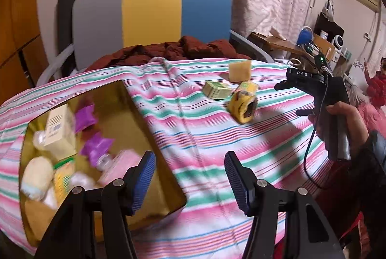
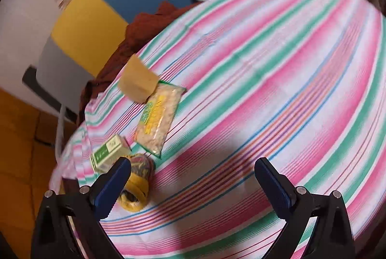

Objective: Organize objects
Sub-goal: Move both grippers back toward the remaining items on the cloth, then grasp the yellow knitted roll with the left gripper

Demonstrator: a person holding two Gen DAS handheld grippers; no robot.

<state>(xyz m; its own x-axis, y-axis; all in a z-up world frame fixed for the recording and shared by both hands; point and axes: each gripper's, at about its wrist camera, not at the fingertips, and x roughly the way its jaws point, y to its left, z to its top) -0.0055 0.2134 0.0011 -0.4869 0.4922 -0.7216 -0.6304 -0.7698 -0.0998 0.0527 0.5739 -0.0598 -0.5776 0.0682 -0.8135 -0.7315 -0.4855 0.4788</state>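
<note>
My left gripper (image 1: 190, 177) is open and empty, hovering over the striped cloth (image 1: 217, 138) by the right rim of a gold box (image 1: 149, 128) that holds several packets and small boxes. Farther on the cloth lie a tan block (image 1: 239, 70), a green-and-white carton (image 1: 216, 90) and a yellow packet (image 1: 243, 104). A hand holds my right gripper (image 1: 288, 99) to the right of them. In the right wrist view that gripper (image 2: 193, 177) is open and empty. The yellow packet (image 2: 137, 186) lies by its left finger, the carton (image 2: 108, 154), a clear snack bag (image 2: 156, 119) and the tan block (image 2: 138, 82) beyond.
A chair with a grey, yellow and blue back (image 1: 149, 12) stands behind the table, with a dark red garment (image 1: 173, 49) heaped on its seat. A cluttered desk (image 1: 277, 41) and a person in red (image 1: 378, 87) are at the far right. Bare striped cloth (image 2: 277, 78) spreads to the right.
</note>
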